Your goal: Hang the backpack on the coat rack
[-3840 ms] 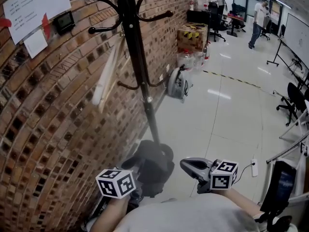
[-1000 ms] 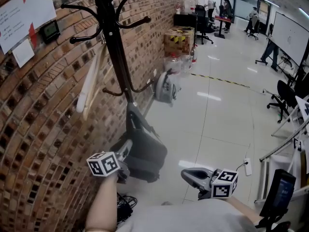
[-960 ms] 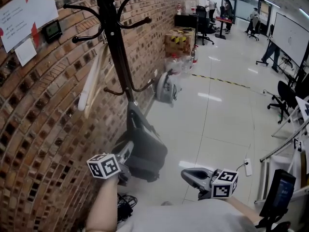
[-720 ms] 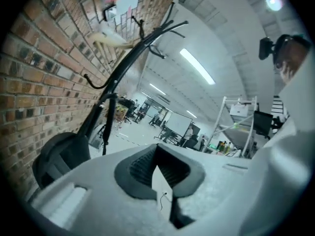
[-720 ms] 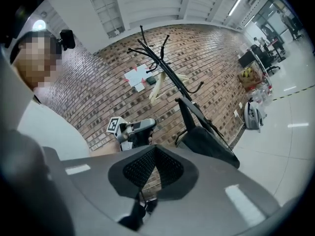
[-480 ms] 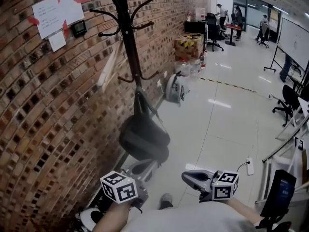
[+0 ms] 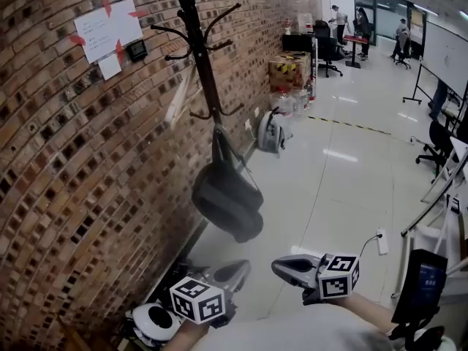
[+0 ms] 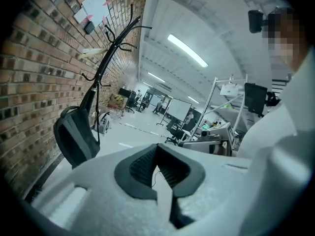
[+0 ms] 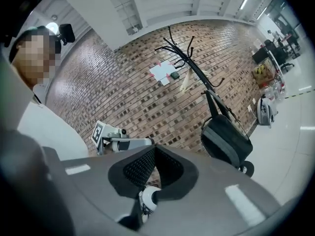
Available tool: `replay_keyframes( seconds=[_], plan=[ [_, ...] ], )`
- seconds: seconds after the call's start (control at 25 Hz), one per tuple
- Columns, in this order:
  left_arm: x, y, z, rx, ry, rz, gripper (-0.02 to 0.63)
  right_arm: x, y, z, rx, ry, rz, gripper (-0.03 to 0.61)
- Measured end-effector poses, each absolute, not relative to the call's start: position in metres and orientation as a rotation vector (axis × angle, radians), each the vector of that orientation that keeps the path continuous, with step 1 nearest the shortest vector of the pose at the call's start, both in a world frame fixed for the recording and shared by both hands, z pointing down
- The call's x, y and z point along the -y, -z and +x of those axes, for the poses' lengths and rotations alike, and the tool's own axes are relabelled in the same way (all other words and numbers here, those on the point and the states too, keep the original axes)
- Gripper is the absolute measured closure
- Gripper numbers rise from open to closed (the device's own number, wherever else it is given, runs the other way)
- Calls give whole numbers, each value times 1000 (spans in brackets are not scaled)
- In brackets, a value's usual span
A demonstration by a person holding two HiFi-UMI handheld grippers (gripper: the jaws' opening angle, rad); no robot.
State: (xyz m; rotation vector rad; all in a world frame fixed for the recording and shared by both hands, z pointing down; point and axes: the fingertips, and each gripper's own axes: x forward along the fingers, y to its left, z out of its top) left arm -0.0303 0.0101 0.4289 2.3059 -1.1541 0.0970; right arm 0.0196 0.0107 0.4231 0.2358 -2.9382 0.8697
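The dark grey backpack [image 7: 228,199] hangs by its top loop from a low hook of the black coat rack [image 7: 199,57], against the brick wall. Neither gripper touches it. My left gripper [image 7: 238,270] is drawn back near my body at the bottom left, shut and empty. My right gripper [image 7: 287,266] is beside it, also shut with nothing in it. The left gripper view shows the backpack [image 8: 74,137] and coat rack [image 8: 106,58] far off to the left. In the right gripper view the backpack [image 9: 227,140] hangs at the right below the coat rack [image 9: 197,73].
Against the wall beyond the rack stand a grey-white bag [image 7: 272,131], water bottles [image 7: 292,101] and a taped cardboard box [image 7: 291,68]. A power strip [image 7: 382,242] lies on the floor at right. Office chairs [image 7: 444,143] and people are farther off.
The backpack went from the floor up onto the rack's low hook, carried by the left gripper. That gripper then let go, drew back towards me and shut. My view has backed away.
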Motion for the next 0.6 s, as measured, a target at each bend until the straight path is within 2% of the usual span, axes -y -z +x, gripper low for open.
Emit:
replay_keyframes(
  seconds=[0.2,0.6],
  plan=[
    [-44,-430,-34,1189,-104,2324,614,-46,-411,11,2965,-802,238,578],
    [-136,-454,-60,1157,-85,2303,614,-143,-443,-21,2942,-847,260,578]
  ],
)
